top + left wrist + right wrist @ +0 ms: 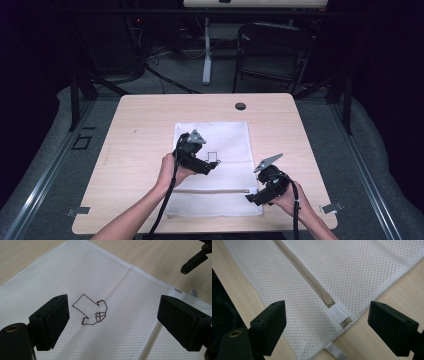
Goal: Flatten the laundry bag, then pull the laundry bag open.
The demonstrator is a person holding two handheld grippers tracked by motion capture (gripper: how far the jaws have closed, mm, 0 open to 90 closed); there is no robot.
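A white mesh laundry bag lies flat on the wooden table. A dark stitched outline marks its middle. A beige zipper runs along its near side, and the slider rests by a white tab at the right end. My left gripper hovers over the bag's middle; in the left gripper view it stands open above the stitched mark. My right gripper hangs at the bag's near right corner; in the right gripper view it is open above the zipper's end, touching nothing.
A dark round hole sits near the table's far edge. Beyond the table stand a folding chair and a white post with cables on the floor. Metal clips mark the near corners.
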